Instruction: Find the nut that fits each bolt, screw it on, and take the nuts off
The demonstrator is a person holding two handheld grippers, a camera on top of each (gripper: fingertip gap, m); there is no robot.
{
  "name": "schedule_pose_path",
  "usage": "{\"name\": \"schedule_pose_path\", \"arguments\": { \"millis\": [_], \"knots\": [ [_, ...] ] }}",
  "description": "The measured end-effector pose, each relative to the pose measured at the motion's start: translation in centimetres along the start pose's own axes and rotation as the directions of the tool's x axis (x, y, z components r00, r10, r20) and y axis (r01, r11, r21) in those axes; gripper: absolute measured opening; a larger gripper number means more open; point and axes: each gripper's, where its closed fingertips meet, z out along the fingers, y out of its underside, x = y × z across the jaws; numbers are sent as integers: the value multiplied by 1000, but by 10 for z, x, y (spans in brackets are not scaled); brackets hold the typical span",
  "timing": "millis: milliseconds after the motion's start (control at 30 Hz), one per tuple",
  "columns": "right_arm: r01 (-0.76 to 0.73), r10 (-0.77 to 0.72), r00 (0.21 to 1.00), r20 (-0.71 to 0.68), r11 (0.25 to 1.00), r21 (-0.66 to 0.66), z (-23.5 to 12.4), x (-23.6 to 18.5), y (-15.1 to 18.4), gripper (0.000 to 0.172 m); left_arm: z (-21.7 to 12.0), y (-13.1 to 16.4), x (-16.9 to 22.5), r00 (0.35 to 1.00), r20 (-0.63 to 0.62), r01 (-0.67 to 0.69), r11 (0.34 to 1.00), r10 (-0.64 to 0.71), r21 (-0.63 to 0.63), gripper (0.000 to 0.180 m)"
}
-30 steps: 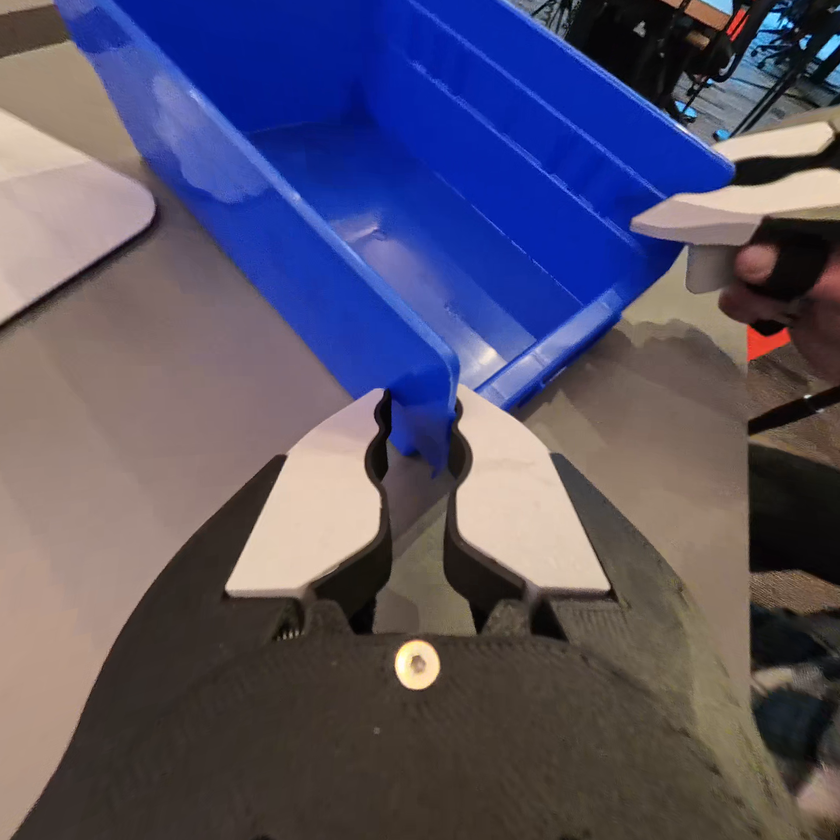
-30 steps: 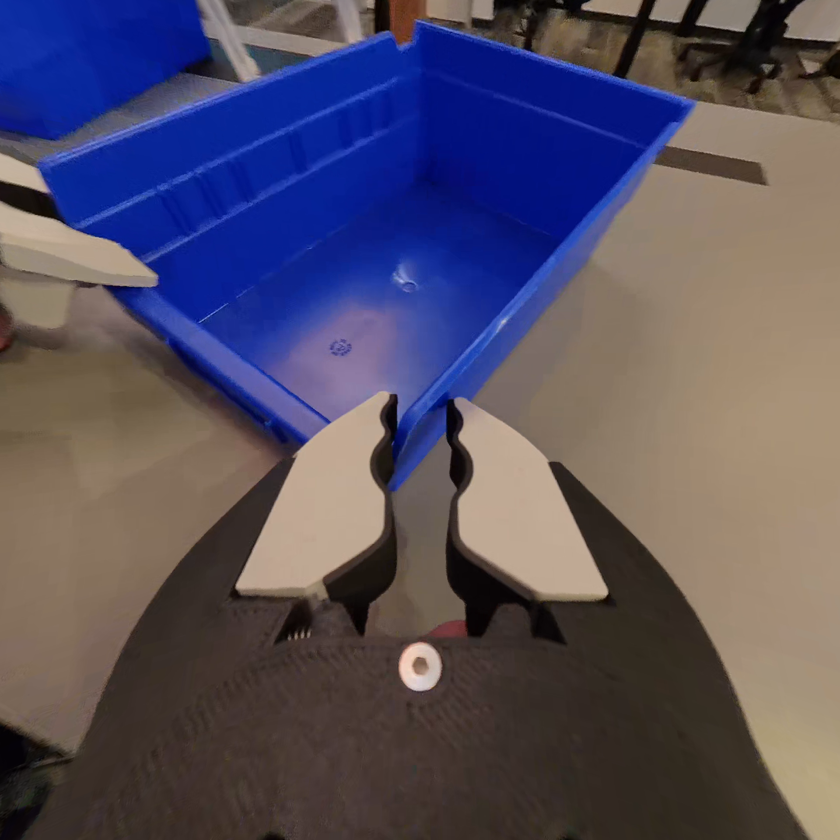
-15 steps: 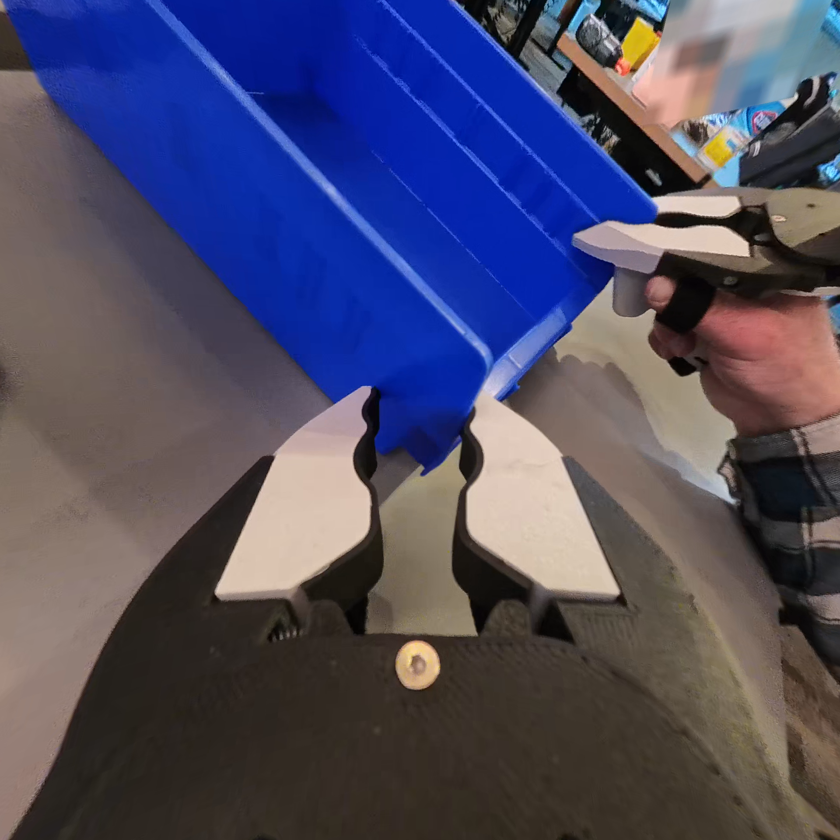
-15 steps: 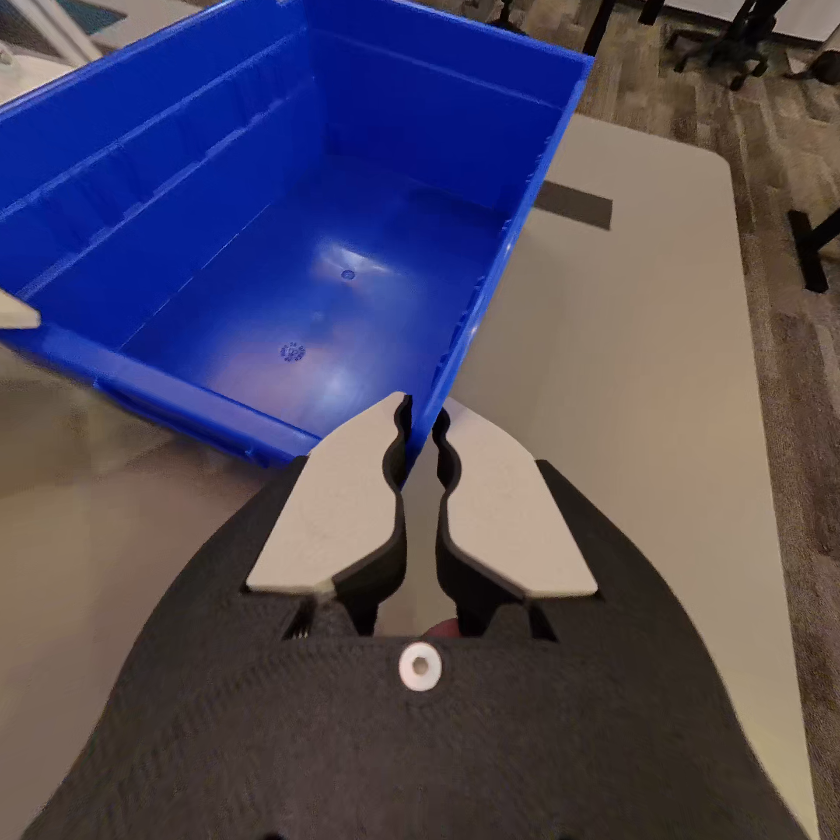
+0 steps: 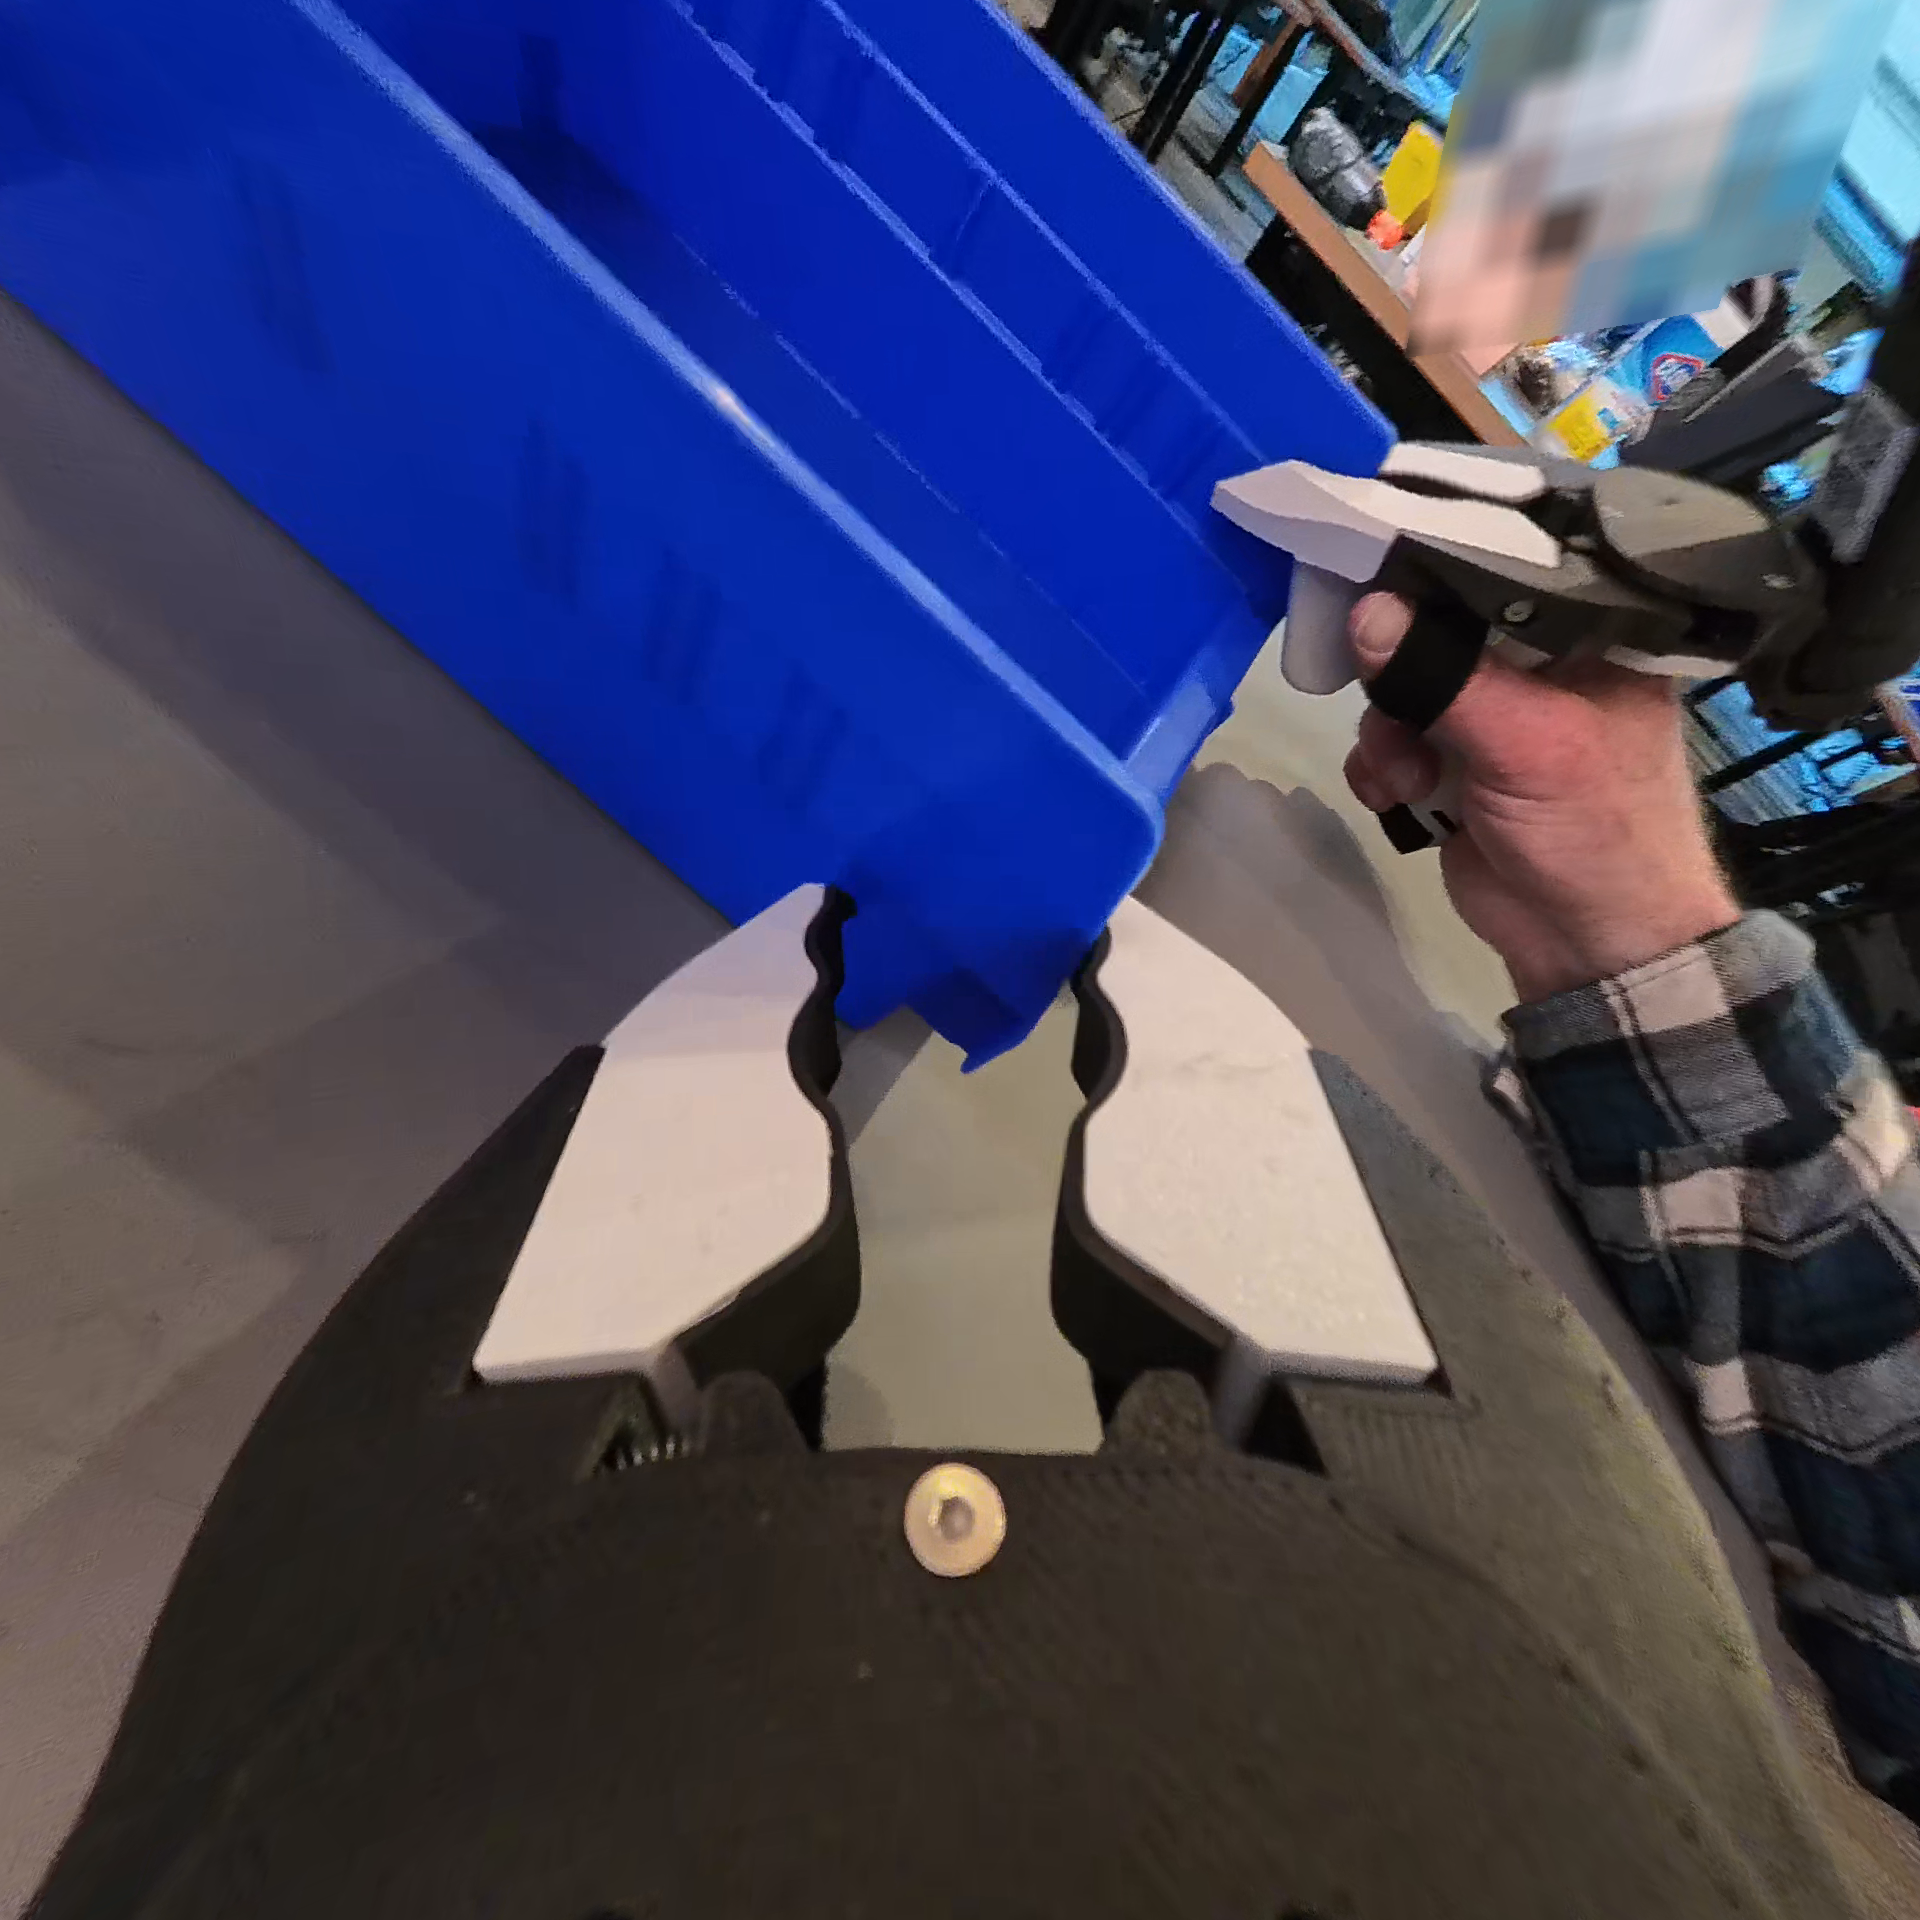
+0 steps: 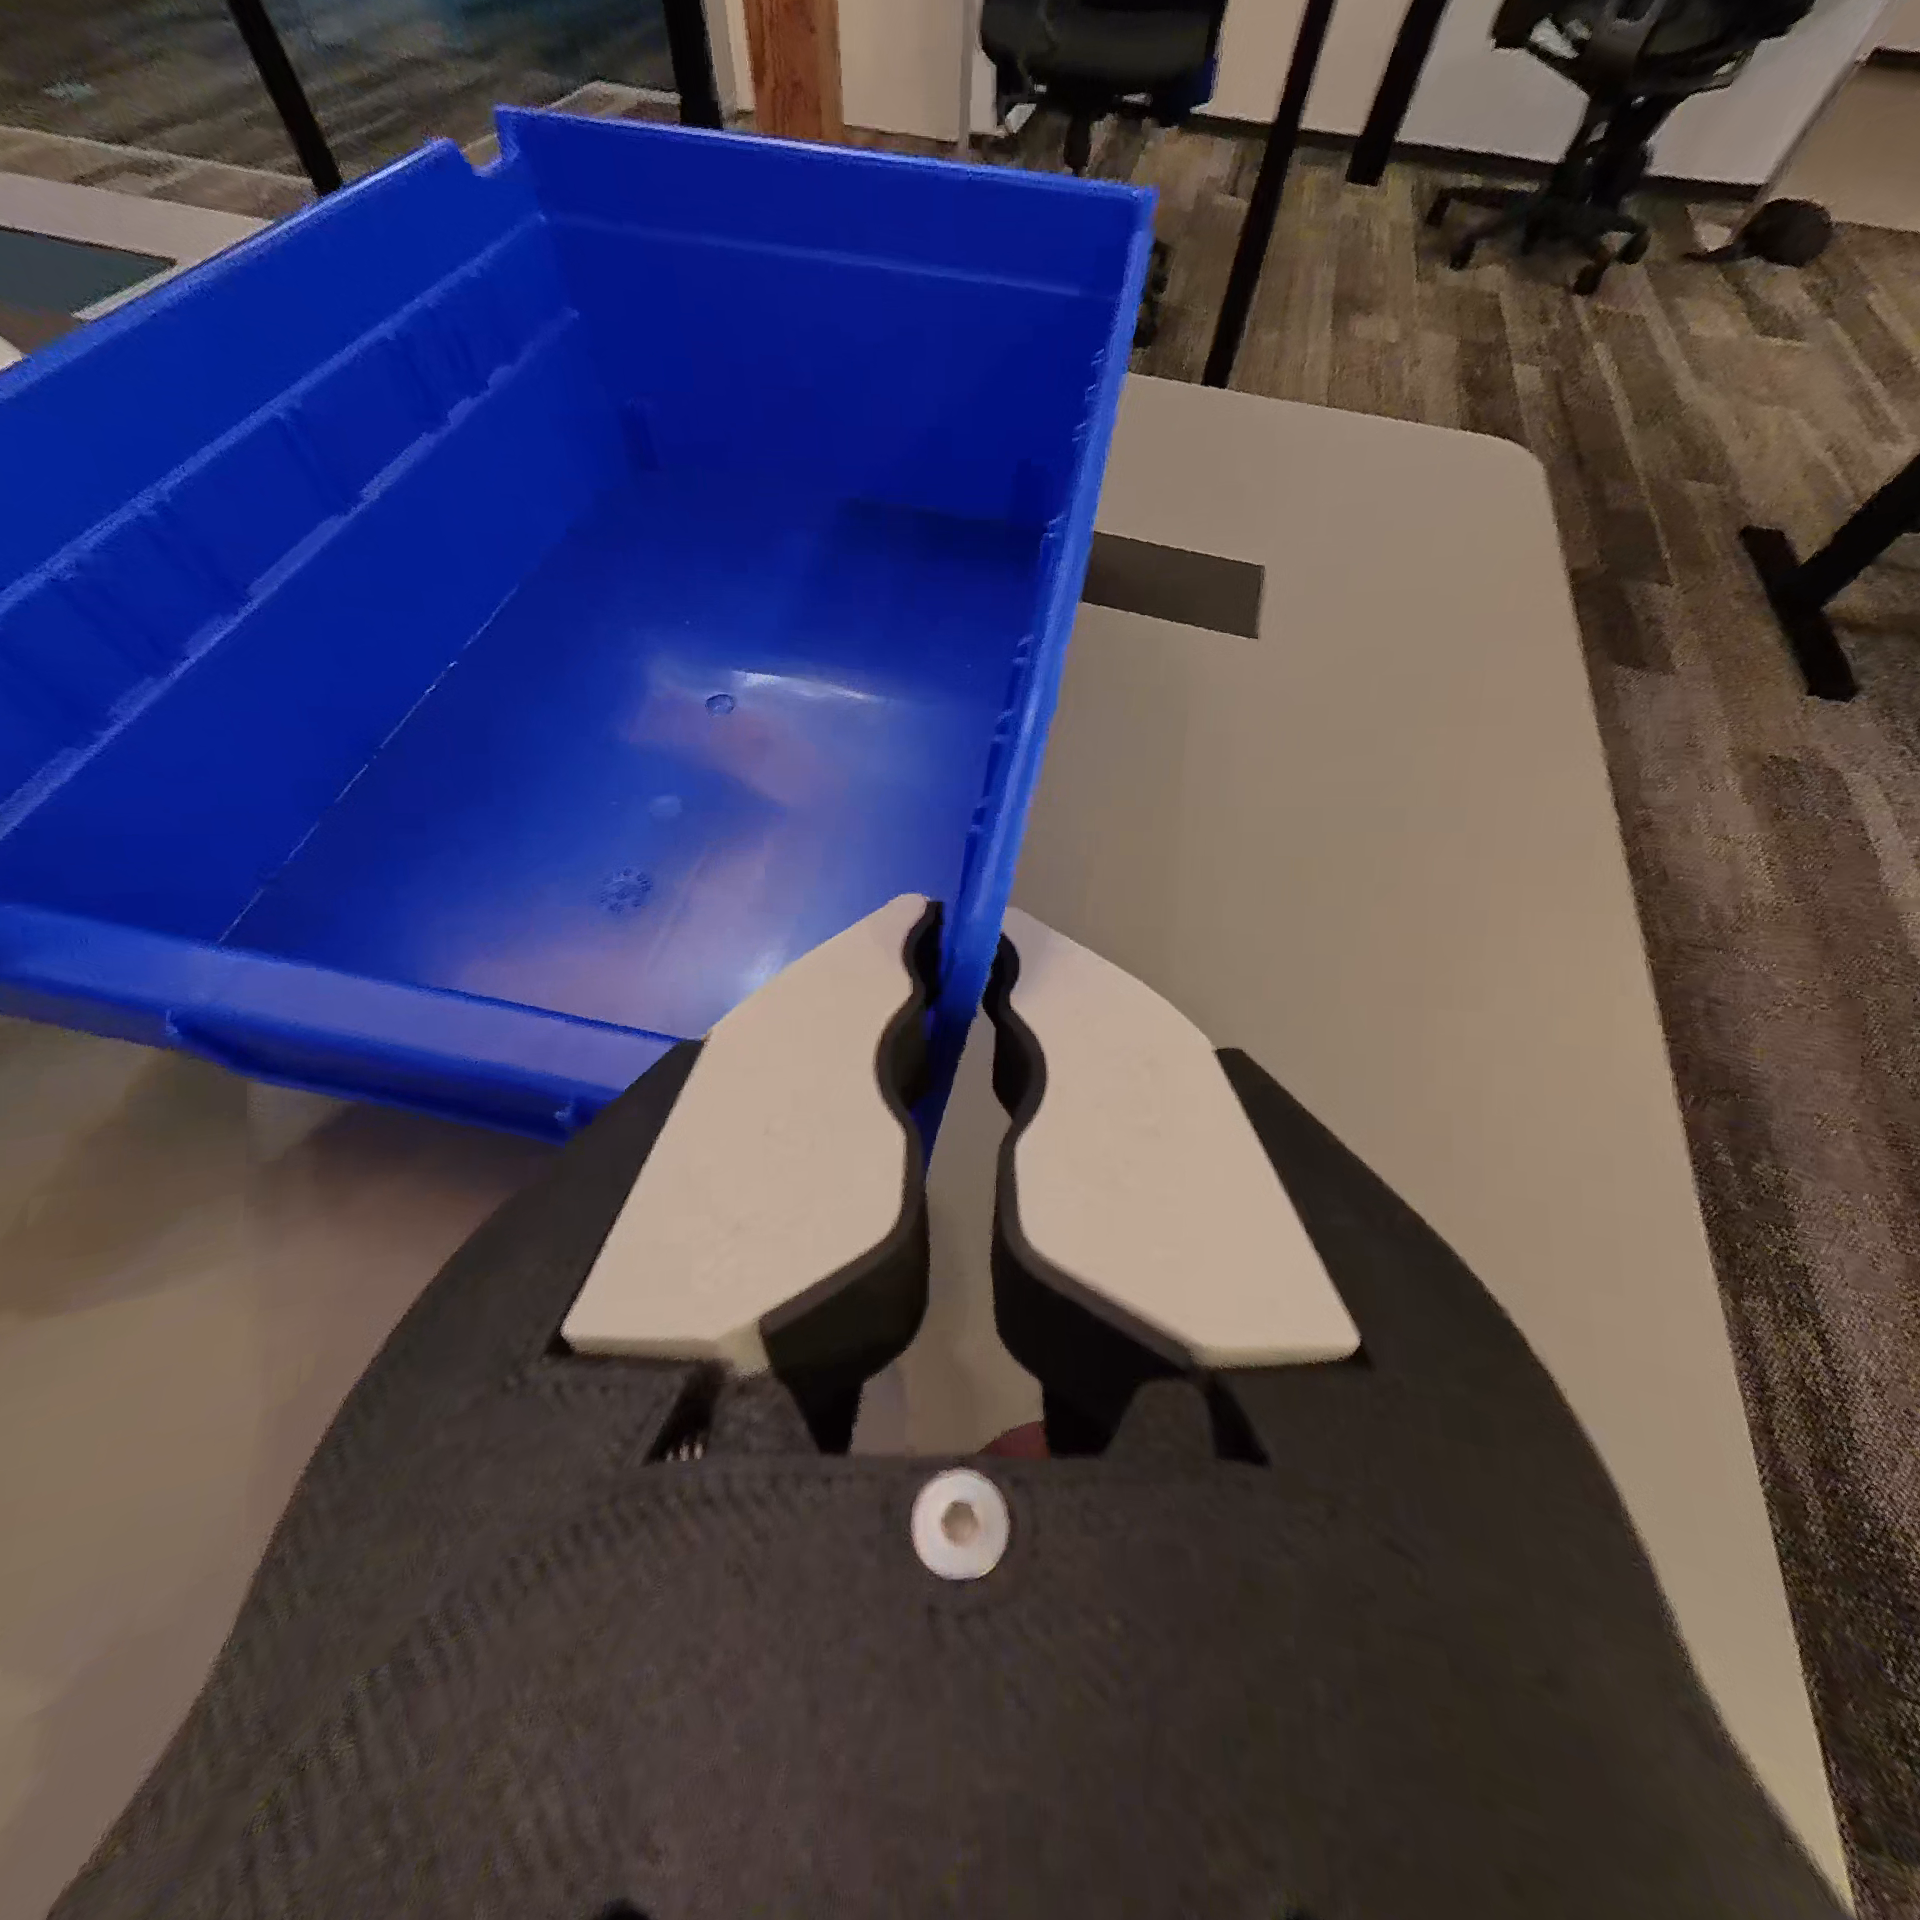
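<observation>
An empty blue plastic bin (image 5: 644, 540) sits between my two grippers. My left gripper (image 5: 961, 925) is open, and the bin's near corner stands between its spread fingers. My right gripper (image 6: 966, 935) is shut on the bin's thin right side wall (image 6: 1039, 665) close to its front corner. The right gripper also shows in the left wrist view (image 5: 1299, 530), held by a hand at the bin's far corner. The bin's floor (image 6: 623, 748) is bare. No nuts or bolts are in view.
The bin rests on a grey table (image 6: 1351, 831) with a dark strip (image 6: 1174, 592) behind it. The table's edge runs along the right, with carpet and office chairs (image 6: 1600, 135) beyond. A plaid sleeve (image 5: 1714, 1195) lies to the right in the left wrist view. Left tips to right tips: about 20 centimetres.
My left gripper's jaws have widened around the bin's corner and let go of the wall. My right gripper has closed further onto the side wall. The bin has swung in both views.
</observation>
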Motion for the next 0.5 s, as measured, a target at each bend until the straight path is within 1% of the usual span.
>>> {"name": "schedule_pose_path", "arguments": {
  "millis": [33, 67, 100, 133, 200, 267, 300, 333, 400, 500],
  "knots": [
    [-3, 4, 1000, -29, 1000, 17, -3, 2, -2, 24, -4, 1, 1, 1000, -25, 5, 1000, -5, 3, 42],
    [-7, 11, 997, -80, 999, 49, -11, 7, -8, 48, -9, 2, 1, 999, -45, 10, 1000, -10, 5, 43],
    [3, 10, 991, -134, 995, 96, -22, 12, -18, 55, -17, 2, 2, 998, -64, 10, 1000, -9, 18, 45],
    [37, -9, 984, -179, 987, 157, -36, 12, -30, 56, -26, 3, 1, 998, -69, -9, 999, 11, 33, 47],
    [157, -86, 961, -264, 952, 261, -64, 1, -52, 54, -49, 6, -4, 994, -44, -98, 994, 101, 53, 48],
    [303, -205, 929, -309, 900, 313, -80, -30, -68, 45, -77, 8, -11, 984, -11, -177, 980, 179, 88, 46],
    [357, -258, 915, -309, 876, 326, -82, -51, -72, 44, -91, 10, -17, 979, 9, -204, 974, 205, 98, 44],
    [385, -297, 912, -281, 858, 340, -79, -76, -75, 43, -105, 13, -22, 974, 21, -228, 968, 227, 104, 42],
    [405, -366, 914, -172, 830, 383, -67, -136, -77, 36, -132, 22, -35, 959, 53, -283, 954, 278, 105, 36],
    [464, -513, 859, 16, 789, 402, -40, -240, -67, 24, -174, 30, -53, 939, 101, -338, 935, 328, 110, 22]
  ]
}}
